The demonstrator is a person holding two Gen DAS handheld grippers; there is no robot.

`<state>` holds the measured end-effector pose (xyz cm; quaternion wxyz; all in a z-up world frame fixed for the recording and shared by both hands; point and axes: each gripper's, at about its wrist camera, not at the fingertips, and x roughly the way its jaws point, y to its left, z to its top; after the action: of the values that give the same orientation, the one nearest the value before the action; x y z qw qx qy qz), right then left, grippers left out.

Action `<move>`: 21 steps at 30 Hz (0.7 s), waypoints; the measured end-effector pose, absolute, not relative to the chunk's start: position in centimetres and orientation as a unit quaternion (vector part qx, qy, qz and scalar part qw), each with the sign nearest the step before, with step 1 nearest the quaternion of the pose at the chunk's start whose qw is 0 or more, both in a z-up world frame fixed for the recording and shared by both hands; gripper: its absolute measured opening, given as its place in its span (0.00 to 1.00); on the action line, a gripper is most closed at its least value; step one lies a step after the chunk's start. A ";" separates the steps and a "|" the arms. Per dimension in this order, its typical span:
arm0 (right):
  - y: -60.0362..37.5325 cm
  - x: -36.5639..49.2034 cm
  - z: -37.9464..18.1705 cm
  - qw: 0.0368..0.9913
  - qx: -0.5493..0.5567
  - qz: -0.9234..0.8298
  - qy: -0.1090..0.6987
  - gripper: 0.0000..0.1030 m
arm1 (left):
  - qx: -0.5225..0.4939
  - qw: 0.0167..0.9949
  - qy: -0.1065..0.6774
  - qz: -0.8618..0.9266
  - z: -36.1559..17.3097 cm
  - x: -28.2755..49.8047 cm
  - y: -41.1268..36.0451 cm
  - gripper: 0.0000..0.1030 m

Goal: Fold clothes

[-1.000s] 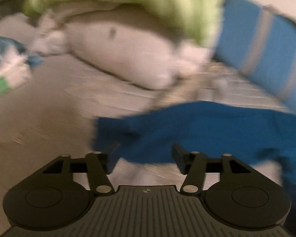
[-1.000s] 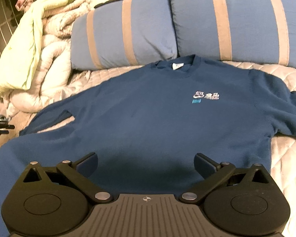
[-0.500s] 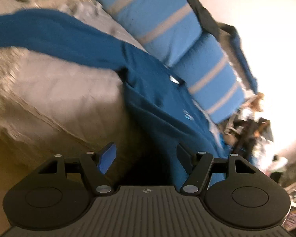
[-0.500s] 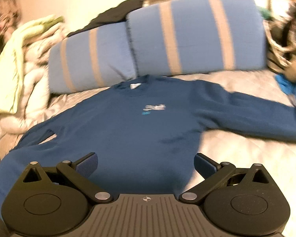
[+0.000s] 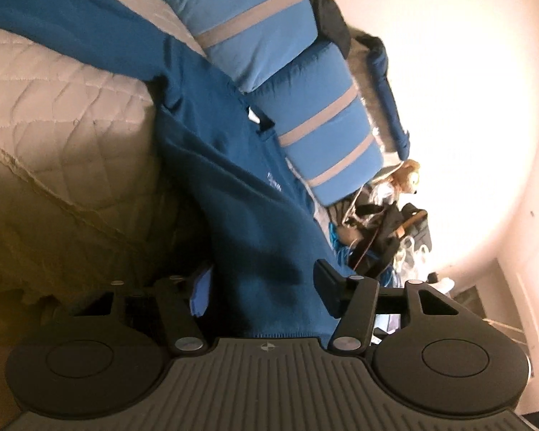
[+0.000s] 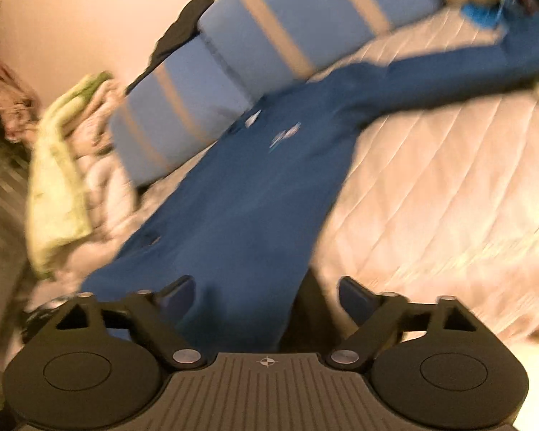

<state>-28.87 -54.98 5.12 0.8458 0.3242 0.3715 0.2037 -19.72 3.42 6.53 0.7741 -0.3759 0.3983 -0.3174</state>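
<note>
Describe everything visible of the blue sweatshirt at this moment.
The blue sweatshirt is a dark blue long-sleeved crew-neck of soft, fleecy-looking knit, with a small pale chest logo and a white neck label. It lies front up on the quilted bedspread, collar toward the striped pillows, sleeves spread out to either side. Its ribbed hem hangs at the bed's edge, between the closing fingers of the left tool and the right tool; neither visibly pinches it yet.

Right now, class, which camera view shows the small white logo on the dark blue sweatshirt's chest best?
The right wrist view: the small white logo faces the camera on the flat dark blue sweatshirt, though blurred. The left wrist view shows that logo edge-on, squeezed into a thin streak.
</note>
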 end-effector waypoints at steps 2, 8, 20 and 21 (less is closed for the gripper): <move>-54.7 -28.9 4.1 0.821 0.352 0.237 0.381 0.75 | -0.379 0.768 0.403 -0.323 6.5 -19.9 3.1 0.37; -53.4 -29.5 4.3 0.803 0.360 0.256 0.400 0.25 | -0.379 0.782 0.381 -0.316 8.3 -21.2 3.6 0.09; -56.1 -31.8 11.8 0.845 0.311 0.233 0.368 0.09 | -0.354 0.812 0.353 -0.300 13.8 -24.3 4.3 0.07; -56.0 -31.9 11.8 0.843 0.306 0.233 0.377 0.09 | -0.352 0.811 0.359 -0.298 13.8 -24.4 4.3 0.07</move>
<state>-31.86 -56.05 11.78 0.8430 0.3057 0.3765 0.2328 -24.44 4.33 13.81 0.8115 -0.3518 0.3591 -0.2980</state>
